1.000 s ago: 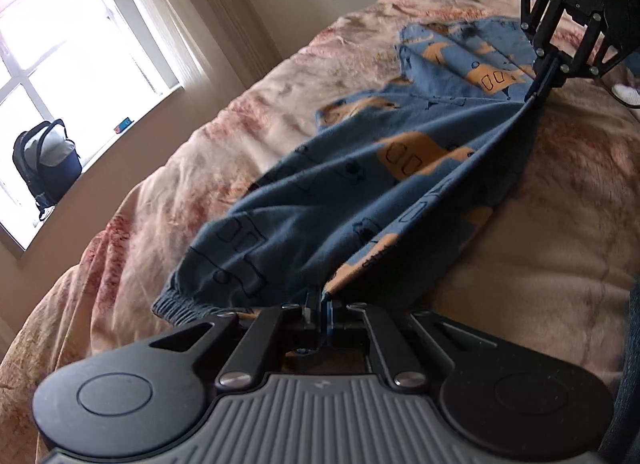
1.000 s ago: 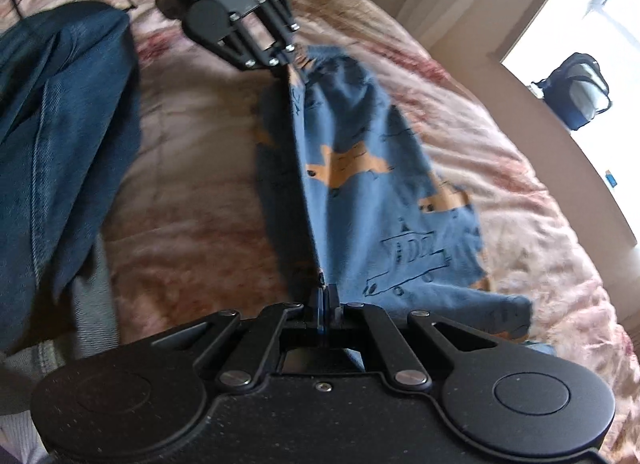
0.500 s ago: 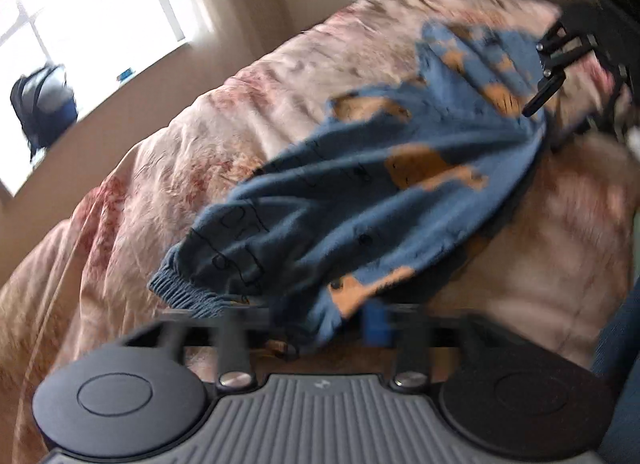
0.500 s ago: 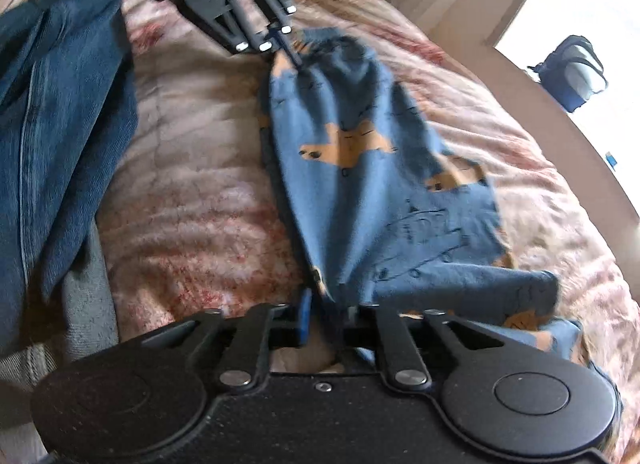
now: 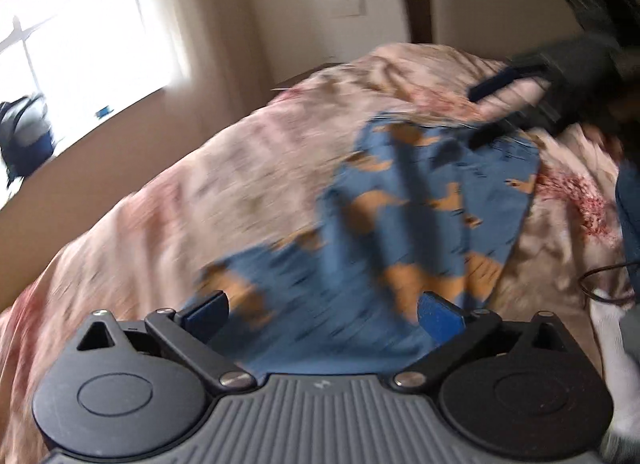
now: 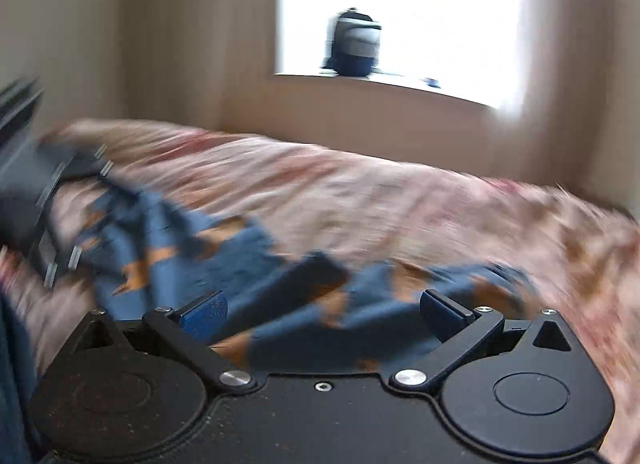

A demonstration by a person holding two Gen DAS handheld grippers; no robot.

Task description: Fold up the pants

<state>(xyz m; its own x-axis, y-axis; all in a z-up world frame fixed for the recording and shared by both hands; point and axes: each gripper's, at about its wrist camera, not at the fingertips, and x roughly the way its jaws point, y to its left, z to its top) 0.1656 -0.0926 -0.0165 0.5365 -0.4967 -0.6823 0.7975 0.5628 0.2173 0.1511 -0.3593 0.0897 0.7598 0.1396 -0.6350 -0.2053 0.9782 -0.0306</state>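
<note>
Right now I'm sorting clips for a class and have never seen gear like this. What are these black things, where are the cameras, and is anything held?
They are hand-held two-finger grippers, one in each of a person's hands, each with a fisheye camera looking along its fingers. One picture is from the left gripper, the other from the right gripper. Blue pants with an orange print lie on a pinkish patterned bedspread. Both grippers' jaws are opening wide; the pads press on nothing, so nothing is held. A backpack sits on the windowsill. Both pictures are blurred.
</note>
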